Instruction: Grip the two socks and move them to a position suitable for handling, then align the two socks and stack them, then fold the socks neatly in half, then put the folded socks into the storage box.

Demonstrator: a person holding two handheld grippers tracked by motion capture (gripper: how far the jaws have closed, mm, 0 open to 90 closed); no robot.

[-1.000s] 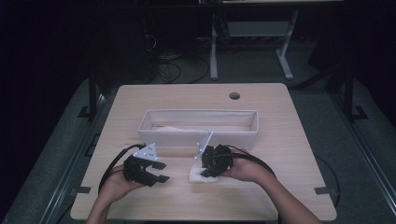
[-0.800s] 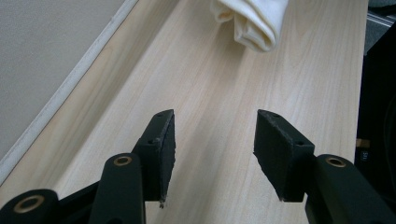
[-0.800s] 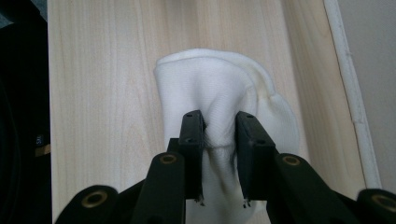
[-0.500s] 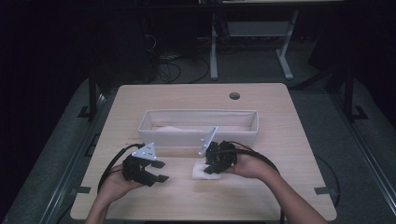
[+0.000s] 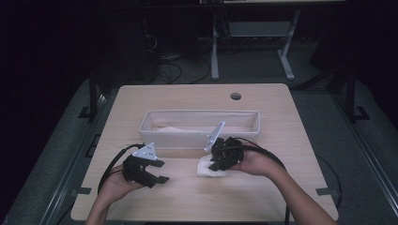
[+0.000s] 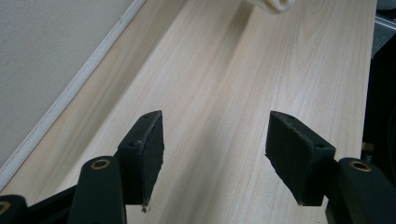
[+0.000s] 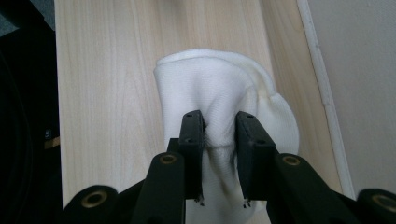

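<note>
My right claw [image 7: 219, 140] clenched on bunched white sock [image 7: 219, 88], pads pinching fold; sock lies on table [image 5: 281, 108] just before long white tray [image 5: 151, 123]. My left claw [image 6: 215, 149] released, jaws just opening wide, nothing between them, over bare wood.

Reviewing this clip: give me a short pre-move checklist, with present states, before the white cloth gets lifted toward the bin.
1. Right gripper pinches the white cloth: ok, a fold is squeezed between its pads.
2. Whole cloth gathered in the grip: not ok, most of it lies loose on the table.
3. Left gripper free of the cloth: ok, its jaws have just been opening and stand wide with nothing between them.
4. Bin within the path: ok, it sits just beyond the cloth in the high view.
5. Room in the bin: cannot tell, something pale already lies inside.
6. Cables clear of the cloth: ok, they trail back toward the person.
</note>
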